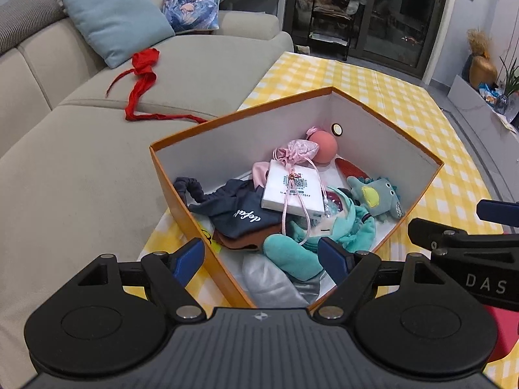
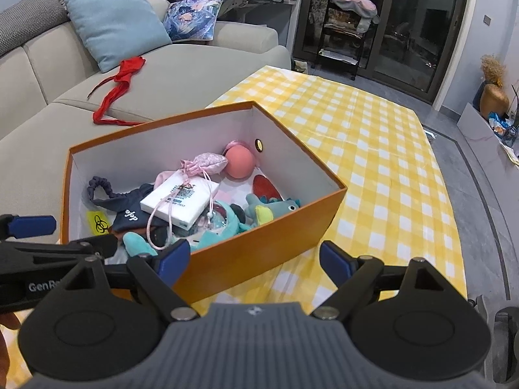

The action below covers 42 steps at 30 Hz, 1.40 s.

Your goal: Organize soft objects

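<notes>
An orange box point(image 1: 176, 194) point(image 2: 259, 243) with white inside walls stands on the yellow checked tablecloth point(image 2: 373, 168). In it lie a pink ball point(image 1: 324, 147), a pink pouch point(image 1: 296, 150), a white tissue pack point(image 1: 292, 191), a navy cloth point(image 1: 240, 214), a teal plush point(image 1: 292, 253) and a blue-green dinosaur toy point(image 1: 378, 196). My left gripper point(image 1: 261, 259) hangs open over the box's near corner, holding nothing. My right gripper point(image 2: 253, 261) is open above the box's near wall, also holding nothing. A red cloth point(image 1: 142, 81) point(image 2: 118, 86) lies on the sofa.
A beige sofa point(image 1: 81, 168) with a light blue cushion point(image 1: 113, 19) and a printed cushion point(image 1: 191, 8) runs along the left. Each gripper shows in the other's view, close beside it. A shelf rack point(image 2: 343, 32) and glass doors stand at the back, vases at far right.
</notes>
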### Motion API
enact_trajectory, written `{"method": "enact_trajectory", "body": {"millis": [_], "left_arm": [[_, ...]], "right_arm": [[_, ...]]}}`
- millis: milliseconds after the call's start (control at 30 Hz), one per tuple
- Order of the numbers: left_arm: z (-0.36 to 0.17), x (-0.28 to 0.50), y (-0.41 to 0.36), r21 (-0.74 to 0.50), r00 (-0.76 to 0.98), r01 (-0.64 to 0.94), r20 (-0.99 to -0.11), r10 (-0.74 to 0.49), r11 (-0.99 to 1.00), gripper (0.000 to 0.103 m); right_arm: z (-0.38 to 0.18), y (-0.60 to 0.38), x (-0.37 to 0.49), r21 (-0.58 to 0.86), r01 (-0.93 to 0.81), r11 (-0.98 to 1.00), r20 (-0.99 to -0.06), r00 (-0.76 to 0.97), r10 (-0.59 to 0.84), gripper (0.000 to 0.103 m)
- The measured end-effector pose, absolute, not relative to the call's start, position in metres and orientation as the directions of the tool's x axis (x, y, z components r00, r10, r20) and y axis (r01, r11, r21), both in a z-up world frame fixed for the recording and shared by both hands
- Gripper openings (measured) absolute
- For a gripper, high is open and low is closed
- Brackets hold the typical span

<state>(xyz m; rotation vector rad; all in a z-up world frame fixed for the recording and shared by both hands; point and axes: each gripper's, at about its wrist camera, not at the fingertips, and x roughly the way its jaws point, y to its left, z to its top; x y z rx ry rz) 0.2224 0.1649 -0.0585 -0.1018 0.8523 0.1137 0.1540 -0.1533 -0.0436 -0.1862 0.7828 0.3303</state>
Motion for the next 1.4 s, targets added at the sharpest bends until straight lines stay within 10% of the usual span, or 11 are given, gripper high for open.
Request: {"method": "enact_trajectory", "body": {"millis": [1400], "left_arm": [[-0.0547, 0.2253, 0.1572, -0.04, 0.662, -0.128, -0.747, 0.055, 0.991, 0.093]], "right_arm": [[-0.0433, -0.1633, 0.1523, -0.006, -0.341, 0.94, -0.713, 0.661, 0.236, 0.085]]}}
